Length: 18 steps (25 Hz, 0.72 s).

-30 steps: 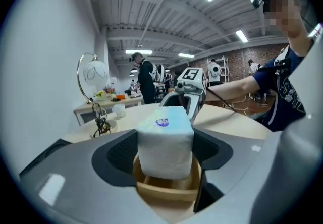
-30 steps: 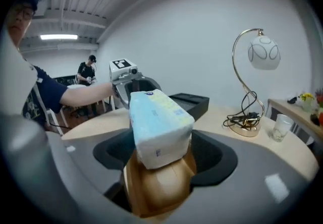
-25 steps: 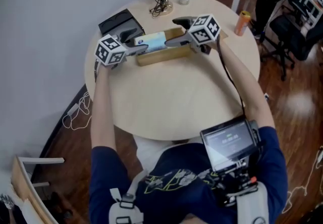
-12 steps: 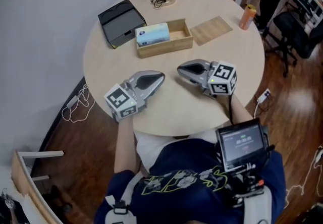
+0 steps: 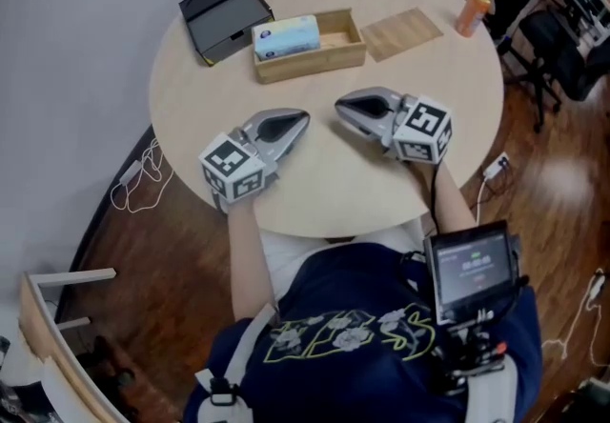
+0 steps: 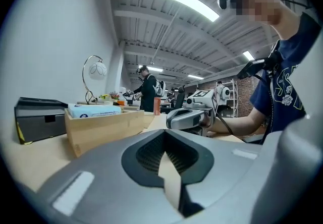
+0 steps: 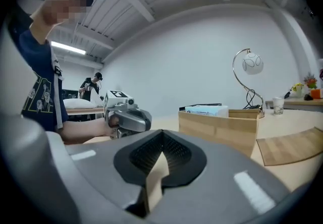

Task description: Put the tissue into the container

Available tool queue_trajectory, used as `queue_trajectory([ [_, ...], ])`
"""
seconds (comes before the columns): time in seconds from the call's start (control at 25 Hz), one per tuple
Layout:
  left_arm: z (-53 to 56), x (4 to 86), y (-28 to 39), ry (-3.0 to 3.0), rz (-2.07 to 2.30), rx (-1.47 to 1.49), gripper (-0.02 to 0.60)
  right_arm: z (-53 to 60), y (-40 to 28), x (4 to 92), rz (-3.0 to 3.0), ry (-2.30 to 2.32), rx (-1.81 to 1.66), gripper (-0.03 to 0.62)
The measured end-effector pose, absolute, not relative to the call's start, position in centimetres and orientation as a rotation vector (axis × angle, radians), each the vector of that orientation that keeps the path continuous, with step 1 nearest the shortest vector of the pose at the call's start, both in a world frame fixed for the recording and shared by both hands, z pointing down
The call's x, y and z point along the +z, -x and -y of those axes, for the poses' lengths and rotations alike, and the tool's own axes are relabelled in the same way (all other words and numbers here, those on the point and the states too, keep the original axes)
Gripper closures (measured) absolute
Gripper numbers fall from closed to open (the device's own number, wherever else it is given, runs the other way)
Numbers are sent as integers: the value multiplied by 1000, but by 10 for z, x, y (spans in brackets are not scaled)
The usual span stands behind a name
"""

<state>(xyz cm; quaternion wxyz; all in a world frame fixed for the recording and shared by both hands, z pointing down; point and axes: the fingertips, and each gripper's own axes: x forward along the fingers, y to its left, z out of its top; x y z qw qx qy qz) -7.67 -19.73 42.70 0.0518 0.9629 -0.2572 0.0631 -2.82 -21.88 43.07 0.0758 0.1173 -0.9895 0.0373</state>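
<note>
On the near half of the round table (image 5: 324,192), the left gripper (image 5: 303,115) and the right gripper (image 5: 339,108) were low, tips angled toward each other and a little apart, each clenched shut on nothing. Beyond them stood the wooden container (image 5: 319,57), with the tissue pack (image 5: 285,35) lying in its left end. A black box (image 5: 225,17) sat just left of it, a wooden board (image 5: 405,32) to its right, and an orange can (image 5: 474,11) near the far right edge.

Black box (image 5: 226,14), orange can (image 5: 473,11)
</note>
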Motion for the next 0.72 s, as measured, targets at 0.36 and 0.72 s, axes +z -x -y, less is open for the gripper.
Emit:
queue_trajectory([
  [0.36,190,428,75,-2945,739,199,578,219,30,432,2968,-355,107,577],
  [0.72,191,429,75,-2945,739,201,577,218,30,434,2963,-335,105,577],
])
